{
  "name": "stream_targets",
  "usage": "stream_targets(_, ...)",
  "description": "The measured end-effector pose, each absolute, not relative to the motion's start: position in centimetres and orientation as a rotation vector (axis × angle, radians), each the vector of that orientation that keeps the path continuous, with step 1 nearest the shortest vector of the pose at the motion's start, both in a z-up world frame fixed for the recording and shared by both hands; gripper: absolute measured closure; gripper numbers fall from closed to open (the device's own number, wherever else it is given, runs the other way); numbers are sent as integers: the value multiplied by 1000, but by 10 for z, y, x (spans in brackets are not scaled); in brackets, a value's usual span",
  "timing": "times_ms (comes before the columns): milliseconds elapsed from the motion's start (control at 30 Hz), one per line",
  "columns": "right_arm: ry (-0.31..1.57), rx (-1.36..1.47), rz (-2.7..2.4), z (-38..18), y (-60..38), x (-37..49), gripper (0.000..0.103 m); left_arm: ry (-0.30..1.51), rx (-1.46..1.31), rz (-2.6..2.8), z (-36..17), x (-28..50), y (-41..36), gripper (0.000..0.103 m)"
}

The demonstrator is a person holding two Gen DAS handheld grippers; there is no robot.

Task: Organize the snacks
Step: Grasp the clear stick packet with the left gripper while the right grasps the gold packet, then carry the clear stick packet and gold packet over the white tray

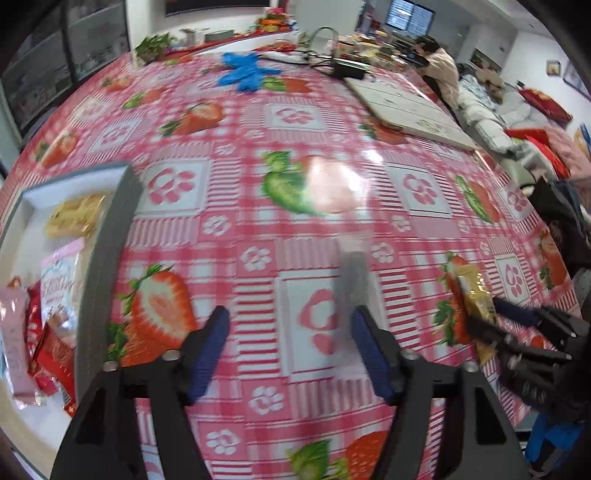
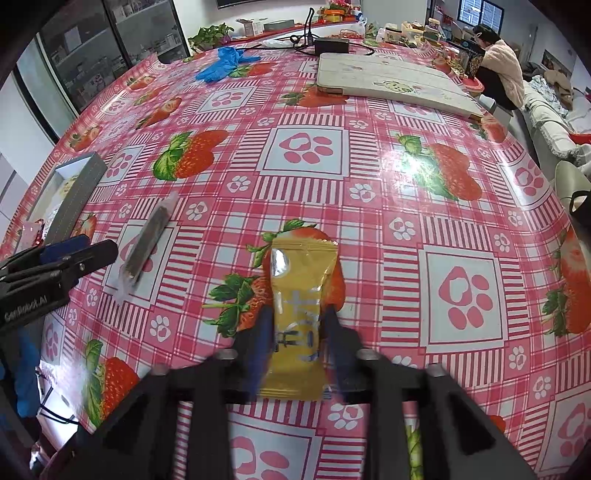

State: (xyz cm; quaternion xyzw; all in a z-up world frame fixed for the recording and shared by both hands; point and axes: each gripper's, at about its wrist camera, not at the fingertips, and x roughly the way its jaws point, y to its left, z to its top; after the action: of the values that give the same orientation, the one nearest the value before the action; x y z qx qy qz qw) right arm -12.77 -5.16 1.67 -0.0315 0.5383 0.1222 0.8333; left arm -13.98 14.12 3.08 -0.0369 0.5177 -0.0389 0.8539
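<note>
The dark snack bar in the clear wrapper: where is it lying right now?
The dark snack bar lies loose on the strawberry tablecloth, left of the yellow packet in the right wrist view, between the grey tray and that packet, just ahead of the open left hand-held gripper.

Lived-in home room: strawberry-print tablecloth [image 2: 306,155] covering a large table, bedding [image 1: 517,122] piling along the right side, houseplant [image 2: 212,35] sitting behind, glass-fronted cabinets [image 2: 110,48] lining the wall.
</note>
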Motion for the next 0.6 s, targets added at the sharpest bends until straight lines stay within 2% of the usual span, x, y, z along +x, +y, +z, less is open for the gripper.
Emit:
stream_targets(33, 1132, -70, 244, 17, -53, -128, 26, 1084, -57, -84, 31, -139, 136, 23)
stream_targets(233, 1142, -75, 243, 12, -51, -121, 27, 1122, 48, -62, 13, -122, 101, 24)
stream_targets(267, 1131, -106, 232, 11, -48, -121, 35, 1125, 49, -63, 12, -122, 99, 27)
stream_targets(300, 1121, -138, 222, 11, -45, -122, 39, 1122, 44, -73, 13, -122, 98, 38)
stream_targets(333, 1111, -150, 237, 12, -43, -123, 49, 1117, 47, -81, 14, -123, 97, 48)
stream_targets(367, 1109, -157, 243, 13, -41, -124, 64, 1109, 62, -85, 17, -124, 95, 78)
stream_targets(400, 1108, -159, 252, 15, -39, -125, 75, 1114, 64, -93, 18, -125, 94, 87)
stream_targets(433, 1107, -162, 252, 15, -38, -125, 79, 1121, 59, -95, 18, -125, 95, 87)
stream_targets(600, 1115, -45, 323, 20, -45, -131, 79, 1103, -8, -124, 27, -138, 109, 87)
